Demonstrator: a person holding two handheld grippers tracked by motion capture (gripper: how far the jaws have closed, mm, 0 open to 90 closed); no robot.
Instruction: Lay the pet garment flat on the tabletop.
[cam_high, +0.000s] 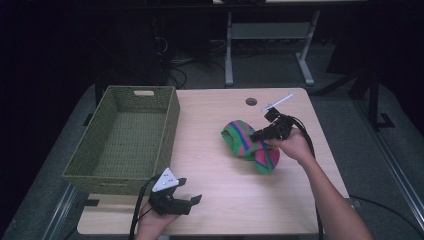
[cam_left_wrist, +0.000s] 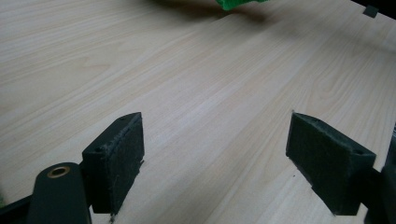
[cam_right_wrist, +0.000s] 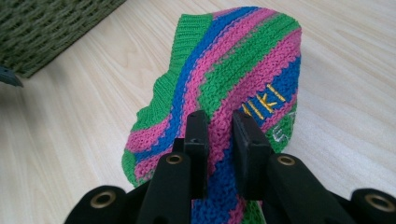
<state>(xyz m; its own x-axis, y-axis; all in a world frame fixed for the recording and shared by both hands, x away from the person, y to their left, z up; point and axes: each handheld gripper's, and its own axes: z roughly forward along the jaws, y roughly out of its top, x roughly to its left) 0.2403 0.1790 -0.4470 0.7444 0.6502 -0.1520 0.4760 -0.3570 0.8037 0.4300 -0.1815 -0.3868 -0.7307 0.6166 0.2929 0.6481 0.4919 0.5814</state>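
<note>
Hat (cam_right_wrist: 233, 79), knitted in green, pink and blue stripes, is pinched in my right claw (cam_right_wrist: 219, 126). The jaws stand narrow with a fold of knit pressed between the pads, and yellow stitched letters show just beside them. From the high view the hat (cam_high: 247, 142) sits right of centre on the surface (cam_high: 210, 165), part of it lifted under the right claw (cam_high: 262, 135), the rest drooping onto the wood. I judge the grip is taken on a fold near the brim so the whole piece comes up in one pull without the pads scraping the surface.

Left claw (cam_high: 192, 200) waits at the near edge, jaws wide, nothing between them. Its own view shows the left claw (cam_left_wrist: 215, 154) above bare wood. It stays there, I think, to keep out of the right arm's path.

Basket (cam_high: 125, 135), woven, green, stands at the left side of the surface, well apart from the hat. Nothing lies in it. Its open top faces up, a likely place for the hat.
</note>
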